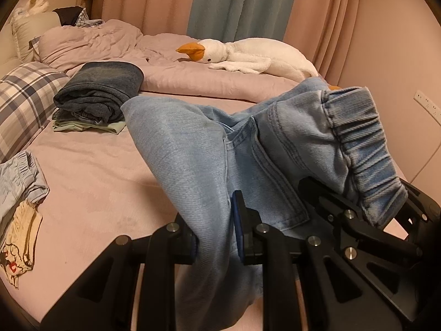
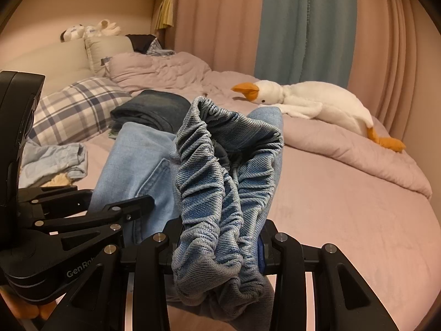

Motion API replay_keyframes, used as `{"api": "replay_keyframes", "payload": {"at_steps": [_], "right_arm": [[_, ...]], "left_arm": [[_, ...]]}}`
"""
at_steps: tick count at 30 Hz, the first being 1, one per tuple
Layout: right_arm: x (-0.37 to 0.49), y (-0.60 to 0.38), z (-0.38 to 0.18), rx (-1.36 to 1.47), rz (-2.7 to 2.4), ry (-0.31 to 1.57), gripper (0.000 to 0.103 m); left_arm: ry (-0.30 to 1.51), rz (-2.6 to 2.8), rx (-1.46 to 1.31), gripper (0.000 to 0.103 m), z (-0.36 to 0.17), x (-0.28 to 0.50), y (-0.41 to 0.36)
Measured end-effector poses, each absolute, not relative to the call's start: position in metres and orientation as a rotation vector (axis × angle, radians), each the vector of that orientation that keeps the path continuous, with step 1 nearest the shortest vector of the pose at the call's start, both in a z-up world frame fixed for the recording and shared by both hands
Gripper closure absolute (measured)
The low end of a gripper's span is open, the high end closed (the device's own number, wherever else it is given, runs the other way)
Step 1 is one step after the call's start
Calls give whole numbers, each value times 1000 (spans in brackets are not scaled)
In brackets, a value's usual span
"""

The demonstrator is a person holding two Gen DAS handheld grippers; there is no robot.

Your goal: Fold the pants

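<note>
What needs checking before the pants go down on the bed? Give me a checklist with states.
1. Left gripper shut on the pants: ok.
2. Right gripper shut on the waistband: ok.
3. Waistband flat: not ok, bunched.
4. Bare sheet below to lay them on: ok.
5. Folded stack and toy goose away from the pants: ok.
6. Legs aligned: cannot tell.

The pants (image 1: pixel 193 149) run off the bottom edge — legs unseen; small clothes (image 1: pixel 19 193) cut off left.
</note>
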State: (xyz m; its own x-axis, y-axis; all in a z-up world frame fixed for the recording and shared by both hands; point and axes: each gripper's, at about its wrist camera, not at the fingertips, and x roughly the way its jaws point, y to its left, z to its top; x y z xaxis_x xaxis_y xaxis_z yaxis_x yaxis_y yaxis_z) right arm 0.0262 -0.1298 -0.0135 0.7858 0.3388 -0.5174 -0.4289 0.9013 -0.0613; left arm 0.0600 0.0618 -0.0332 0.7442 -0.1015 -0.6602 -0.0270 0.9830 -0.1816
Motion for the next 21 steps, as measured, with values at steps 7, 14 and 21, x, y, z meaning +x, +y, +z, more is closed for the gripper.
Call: {"api": "replay_keyframes", "payload": {"at_steps": [7,14,21], "right_arm": [[32,-130,-15,-176,409,526,64],[37,-130,-17,-170,400,534,64],[43,-128,-20,-162,390,543,64]], "left_arm": [[740,-50,-175,84,-35,72,60],[751,-56,-169,84,-37,83,59],[761,-61,-166,84,-41,92,59]]}}
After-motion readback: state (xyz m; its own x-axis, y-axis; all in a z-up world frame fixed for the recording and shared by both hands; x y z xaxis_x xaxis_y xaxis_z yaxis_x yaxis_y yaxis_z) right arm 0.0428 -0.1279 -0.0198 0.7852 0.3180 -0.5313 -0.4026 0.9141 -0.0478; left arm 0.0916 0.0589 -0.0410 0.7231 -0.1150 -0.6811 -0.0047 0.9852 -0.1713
